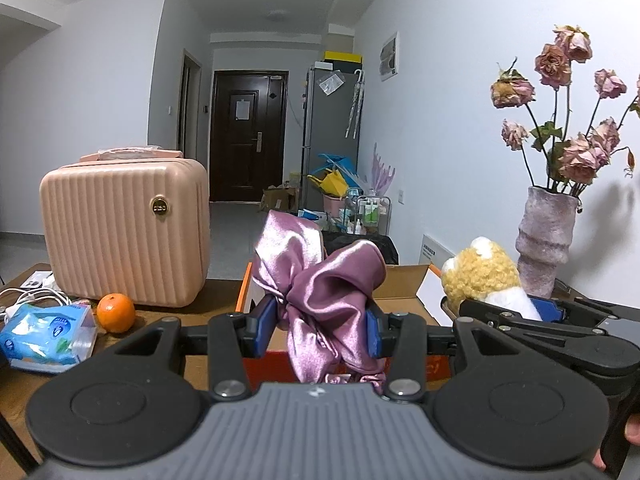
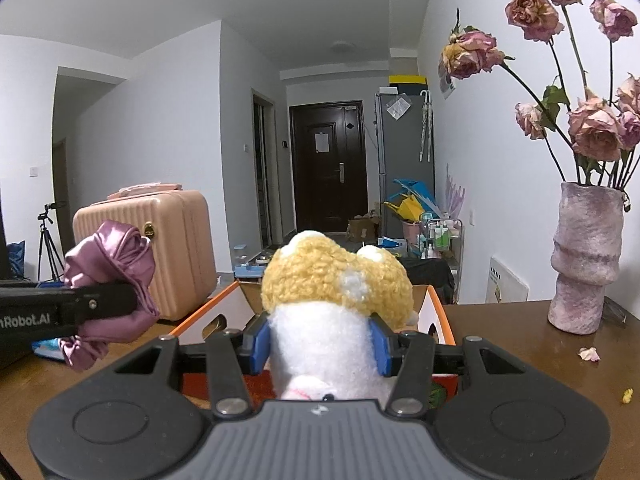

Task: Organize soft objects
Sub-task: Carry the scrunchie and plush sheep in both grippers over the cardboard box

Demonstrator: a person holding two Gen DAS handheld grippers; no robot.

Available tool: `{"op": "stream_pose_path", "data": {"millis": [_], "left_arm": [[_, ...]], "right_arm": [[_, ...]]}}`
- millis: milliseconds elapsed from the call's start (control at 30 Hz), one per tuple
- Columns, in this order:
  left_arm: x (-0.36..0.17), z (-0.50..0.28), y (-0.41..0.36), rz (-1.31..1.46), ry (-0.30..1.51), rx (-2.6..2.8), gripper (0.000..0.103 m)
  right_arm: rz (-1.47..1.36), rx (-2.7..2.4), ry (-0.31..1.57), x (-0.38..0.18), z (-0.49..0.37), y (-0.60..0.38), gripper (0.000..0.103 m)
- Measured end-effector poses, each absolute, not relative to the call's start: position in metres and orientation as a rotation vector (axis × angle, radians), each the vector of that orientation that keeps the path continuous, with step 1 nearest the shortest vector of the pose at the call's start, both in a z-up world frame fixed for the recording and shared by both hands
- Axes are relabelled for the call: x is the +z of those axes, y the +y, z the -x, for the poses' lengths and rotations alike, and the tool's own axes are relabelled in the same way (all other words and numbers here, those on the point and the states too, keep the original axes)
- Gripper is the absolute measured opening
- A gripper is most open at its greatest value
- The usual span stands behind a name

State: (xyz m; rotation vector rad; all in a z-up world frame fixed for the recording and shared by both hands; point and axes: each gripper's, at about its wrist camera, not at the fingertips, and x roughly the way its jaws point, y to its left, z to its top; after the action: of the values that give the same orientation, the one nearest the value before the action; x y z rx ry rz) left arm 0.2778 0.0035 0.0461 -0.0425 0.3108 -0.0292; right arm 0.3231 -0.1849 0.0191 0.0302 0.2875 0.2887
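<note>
My left gripper (image 1: pixel 322 330) is shut on a shiny purple satin scrunchie (image 1: pixel 320 292) and holds it over the near edge of an open cardboard box (image 1: pixel 400 284) with orange trim. My right gripper (image 2: pixel 320 344) is shut on a yellow and white plush toy (image 2: pixel 332 300) and holds it above the same box (image 2: pixel 440 316). In the left wrist view the right gripper (image 1: pixel 520 308) and the plush toy (image 1: pixel 484 276) show at the right. In the right wrist view the left gripper (image 2: pixel 120 300) and the scrunchie (image 2: pixel 108 264) show at the left.
On the brown table (image 2: pixel 520 344) stand a pink ribbed case (image 1: pixel 124 232), an orange (image 1: pixel 116 313), a blue tissue pack (image 1: pixel 48 336), white cables (image 1: pixel 32 300) and a purple vase of dried roses (image 2: pixel 584 256). Fallen petals (image 2: pixel 589 354) lie near the vase.
</note>
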Motion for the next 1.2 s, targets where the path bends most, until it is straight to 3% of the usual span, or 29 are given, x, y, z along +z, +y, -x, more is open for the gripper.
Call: {"op": "stream_pose_path", "data": {"millis": [800,1200], "left_arm": [[0.043,-0.378,0.007,0.034,0.323,-0.019,0.044],[0.026,-0.433,0.015,0.020,0.382,0.004,0.044]], "right_arm": [[0.011,0.258,0.321,0.029,-0.413,-0.177,0.048],[0.030,0.245,0.422,0.007,-0.456,-0.174,0.048]]}}
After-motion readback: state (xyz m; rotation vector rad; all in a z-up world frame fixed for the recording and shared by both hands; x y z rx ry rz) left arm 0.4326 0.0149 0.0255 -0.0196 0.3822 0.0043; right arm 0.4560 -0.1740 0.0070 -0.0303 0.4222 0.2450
